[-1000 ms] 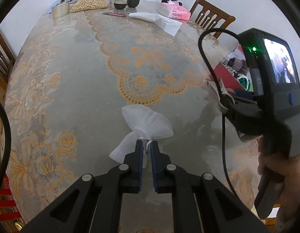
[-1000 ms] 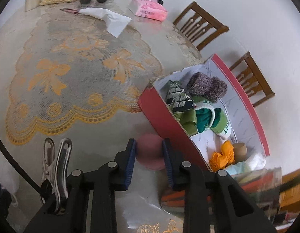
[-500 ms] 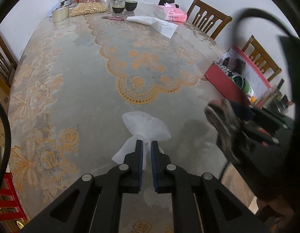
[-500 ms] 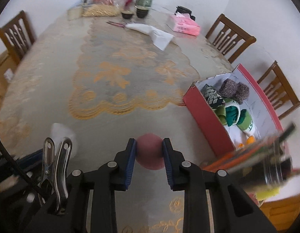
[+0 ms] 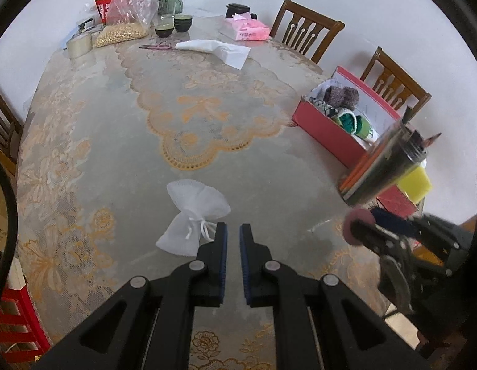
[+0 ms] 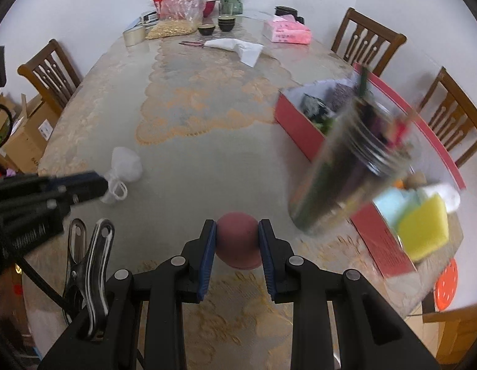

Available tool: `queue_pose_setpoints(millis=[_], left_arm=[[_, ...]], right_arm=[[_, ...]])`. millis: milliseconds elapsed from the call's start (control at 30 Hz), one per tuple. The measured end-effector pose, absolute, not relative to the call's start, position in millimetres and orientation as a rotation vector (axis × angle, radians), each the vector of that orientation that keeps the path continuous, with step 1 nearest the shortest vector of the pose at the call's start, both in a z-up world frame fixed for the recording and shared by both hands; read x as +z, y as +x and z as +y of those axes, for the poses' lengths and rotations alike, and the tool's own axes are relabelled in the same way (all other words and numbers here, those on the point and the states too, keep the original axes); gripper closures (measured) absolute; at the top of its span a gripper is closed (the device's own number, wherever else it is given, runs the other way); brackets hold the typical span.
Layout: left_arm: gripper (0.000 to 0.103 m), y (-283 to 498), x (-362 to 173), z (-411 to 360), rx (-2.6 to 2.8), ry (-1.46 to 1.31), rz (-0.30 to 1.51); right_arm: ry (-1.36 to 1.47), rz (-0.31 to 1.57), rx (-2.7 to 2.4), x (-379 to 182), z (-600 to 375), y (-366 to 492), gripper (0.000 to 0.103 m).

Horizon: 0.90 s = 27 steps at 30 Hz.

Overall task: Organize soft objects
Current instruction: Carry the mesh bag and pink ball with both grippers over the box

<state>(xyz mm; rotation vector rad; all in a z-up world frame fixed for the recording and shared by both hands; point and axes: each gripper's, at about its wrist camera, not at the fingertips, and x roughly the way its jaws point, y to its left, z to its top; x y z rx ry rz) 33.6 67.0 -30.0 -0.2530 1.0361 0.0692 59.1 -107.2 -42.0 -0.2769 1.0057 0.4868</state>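
A pouch (image 5: 193,212) lies on the table (image 5: 99,129) just left of the left gripper (image 5: 233,240). To the right, a box (image 5: 328,129) holding socks (image 5: 343,95) sits at the table's edge, a jar (image 5: 383,166) before it. Behind, a tissue (image 5: 220,48) and tissue pack (image 5: 246,29) lie near two chairs (image 5: 306,27).

Both of the 2 fisheye views ride on the handheld grippers, looking steeply down and forward over the table (image 5: 93,141) from close above its near end. Both share the white pouch (image 5: 195,212), red box (image 6: 300,129) and far-end clutter.
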Motion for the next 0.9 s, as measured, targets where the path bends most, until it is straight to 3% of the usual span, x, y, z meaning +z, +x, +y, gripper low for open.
queue_pose_setpoints(millis=[100, 167, 267, 633, 700, 833, 900], left_arm=[[0.088, 41, -32, 73, 0.089, -0.248, 1.049], [0.067, 46, -35, 76, 0.105, -0.243, 1.058], [0.059, 55, -40, 79, 0.126, -0.218, 1.066], [0.059, 74, -68, 79, 0.167, -0.177, 1.126], [0.064, 74, -69, 79, 0.169, -0.187, 1.125], [0.088, 70, -67, 78, 0.147, -0.192, 1.119], [0.092, 67, -65, 75, 0.132, -0.185, 1.110]], right_arm=[[-0.249, 1.017, 0.472, -43, -119, 56, 0.074], [-0.232, 1.022, 0.467, -44, -124, 54, 0.074], [-0.219, 1.020, 0.467, -43, -129, 51, 0.074], [-0.169, 1.004, 0.475, -33, -149, 44, 0.074], [-0.162, 1.005, 0.471, -33, -152, 43, 0.074], [-0.144, 1.010, 0.461, -33, -157, 44, 0.074], [-0.139, 1.009, 0.458, -32, -158, 44, 0.074]])
